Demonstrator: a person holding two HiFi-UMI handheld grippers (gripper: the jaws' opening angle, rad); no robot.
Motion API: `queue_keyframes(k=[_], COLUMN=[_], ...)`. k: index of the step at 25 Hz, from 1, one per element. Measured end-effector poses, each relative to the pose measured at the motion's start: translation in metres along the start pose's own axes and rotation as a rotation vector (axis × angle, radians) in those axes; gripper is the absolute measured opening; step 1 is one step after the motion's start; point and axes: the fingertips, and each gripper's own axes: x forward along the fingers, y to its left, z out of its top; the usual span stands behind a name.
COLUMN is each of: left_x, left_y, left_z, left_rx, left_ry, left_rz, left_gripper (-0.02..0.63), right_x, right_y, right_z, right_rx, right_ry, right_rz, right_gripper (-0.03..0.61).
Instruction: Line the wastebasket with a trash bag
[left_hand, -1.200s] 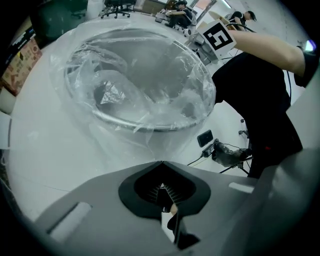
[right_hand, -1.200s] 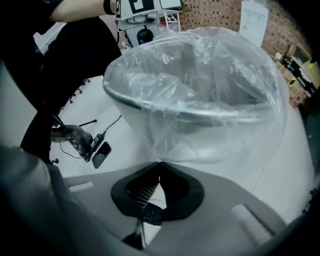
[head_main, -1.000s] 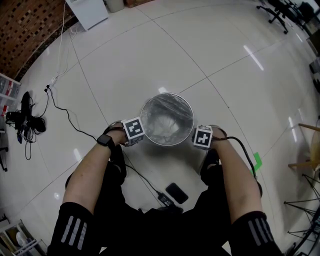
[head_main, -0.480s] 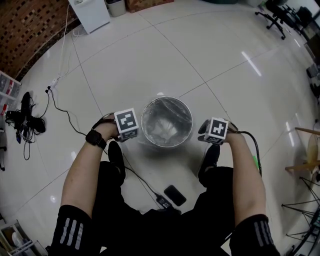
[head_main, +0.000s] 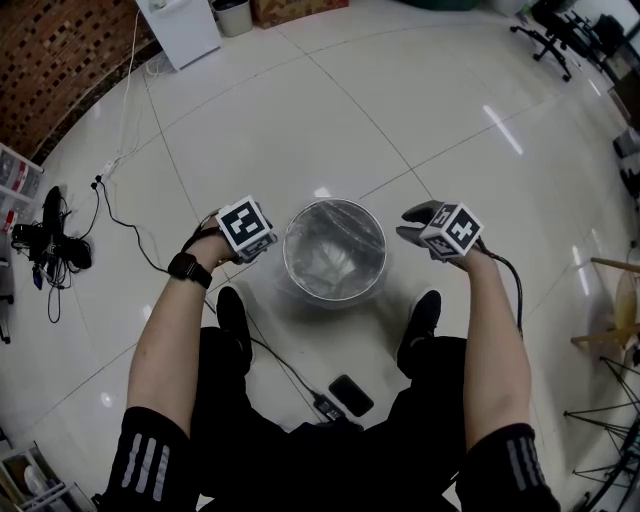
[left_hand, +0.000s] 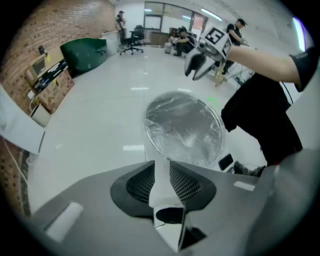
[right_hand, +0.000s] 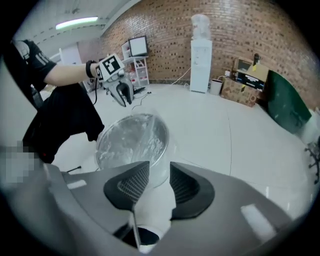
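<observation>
The round wastebasket (head_main: 334, 250) stands on the tiled floor between the person's feet, with a clear trash bag (head_main: 330, 262) inside it and folded over the rim. My left gripper (head_main: 250, 238) hovers just left of the rim and above it. My right gripper (head_main: 416, 222) hangs to the right of the rim, raised off it. Both have just been opening their jaws and now stand open with nothing between them. The left gripper view looks past its jaws (left_hand: 161, 175) at the lined basket (left_hand: 184, 129). The right gripper view looks past its jaws (right_hand: 160, 182) at the basket (right_hand: 132, 140).
A black phone (head_main: 352, 390) and a cable (head_main: 290, 365) lie on the floor near the person's shoes (head_main: 421, 318). More cables (head_main: 50, 235) lie at the left. A white cabinet (head_main: 180, 25) stands at the back, and a chair (head_main: 615, 300) at the right edge.
Both grippers were shut at the basket's rim. They have let go, opened, risen and moved outward, the left one to the left and the right one to the right.
</observation>
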Motion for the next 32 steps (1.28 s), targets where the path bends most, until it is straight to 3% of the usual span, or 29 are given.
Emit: queue_keyframes(k=[7,9,13,18,21,23,25,32], left_x=[-0.001,0.005,0.018,0.036,0.047,0.052,0.051,0.043], left_y=[0.05,0.058,0.069,0.063,0.059,0.058,0.06,0.085], left_z=[0.042,0.049,0.049,0.054,0.054,0.052,0.055,0.066], left_rx=[-0.331,-0.398,-0.392,-0.384,-0.364,-0.352,-0.345,-0.323], left_ry=[-0.282,-0.322,-0.298,-0.281,-0.249,-0.225,-0.233,-0.278], left_rz=[-0.012,-0.026,0.003,-0.052,-0.071,-0.079,-0.08,0.019], left_gripper=[0.077,0.058,0.054,0.054,0.048,0.007,-0.006,-0.006], right_x=[0.013,0.022,0.042,0.06,0.067,0.067,0.064,0.067], right_y=[-0.022,-0.025,-0.025,-0.022,-0.015,-0.014,-0.02,-0.052], right_z=[0.023,0.023,0.018,0.016,0.018,0.022,0.027,0.023], right_rx=[0.282,0.348,0.346,0.343,0.318,0.308,0.314,0.312], right_ry=[-0.203,-0.234,-0.178,-0.132,-0.111,-0.116,-0.135,-0.143], right_rz=[0.035,0.064,0.079,0.114,0.154,0.174,0.161,0.018], right_gripper=[0.143,0.143,0.143,0.134,0.095,0.049,0.008,0.006])
